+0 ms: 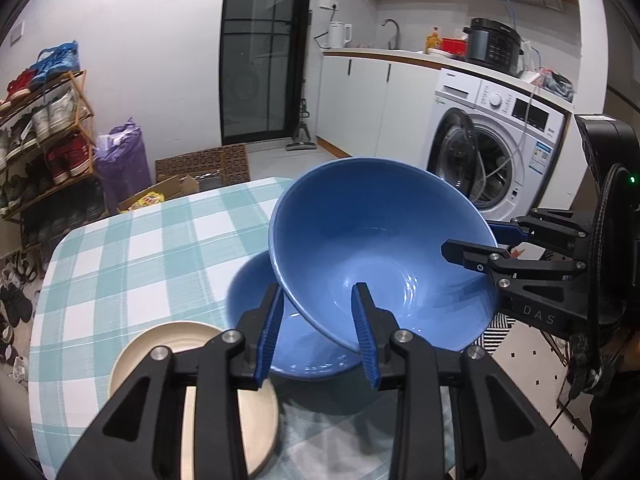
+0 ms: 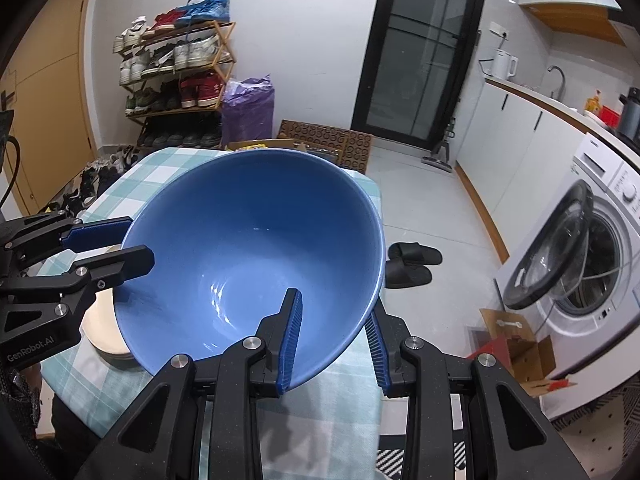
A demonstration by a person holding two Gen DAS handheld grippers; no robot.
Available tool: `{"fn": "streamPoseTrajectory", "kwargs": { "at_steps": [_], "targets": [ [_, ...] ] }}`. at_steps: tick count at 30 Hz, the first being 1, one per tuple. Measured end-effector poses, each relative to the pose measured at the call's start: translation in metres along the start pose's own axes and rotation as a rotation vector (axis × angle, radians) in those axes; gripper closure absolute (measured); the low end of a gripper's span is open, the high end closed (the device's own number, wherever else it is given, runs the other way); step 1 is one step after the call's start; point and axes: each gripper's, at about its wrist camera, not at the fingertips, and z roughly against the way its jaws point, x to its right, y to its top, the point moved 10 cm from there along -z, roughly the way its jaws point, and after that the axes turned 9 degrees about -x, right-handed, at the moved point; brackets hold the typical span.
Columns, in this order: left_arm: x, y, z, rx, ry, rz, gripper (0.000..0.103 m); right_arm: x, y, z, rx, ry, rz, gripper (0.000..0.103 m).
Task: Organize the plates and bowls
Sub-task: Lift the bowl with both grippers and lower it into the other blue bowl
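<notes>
Large blue bowl (image 1: 372,240), rim clamped by left gripper (image 1: 318,332) and right gripper (image 2: 334,344): keep level, lower squarely into second bowl (image 1: 256,292) beneath.

Two close wrist views, shared blue bowl (image 1: 372,248)
</notes>
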Motion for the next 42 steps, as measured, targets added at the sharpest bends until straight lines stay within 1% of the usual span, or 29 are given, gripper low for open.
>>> {"fn": "streamPoseTrajectory", "kwargs": {
  "at_steps": [9, 17, 24, 33, 42],
  "targets": [
    [-0.029, -0.006, -0.004, -0.004, 0.042, 0.030, 0.069, -0.034, 0.023, -0.026, -0.016, 0.028, 0.031, 0.071],
    [-0.049, -0.013, -0.019, -0.031, 0.062, 0.055, 0.069, -0.050, 0.028, -0.056, -0.047, 0.042, 0.048, 0.071],
    [-0.055, -0.018, -0.033, -0.054, 0.061, 0.063, 0.069, -0.055, 0.030, -0.074, -0.068, 0.042, 0.055, 0.071],
    [-0.060, -0.022, -0.051, -0.087, 0.059, 0.064, 0.069, -0.057, 0.023, -0.091, -0.095, 0.034, 0.058, 0.071],
    [-0.060, -0.026, -0.062, -0.109, 0.061, 0.059, 0.069, -0.063, 0.021, -0.107, -0.111, -0.007, 0.078, 0.071]
  ]
}}
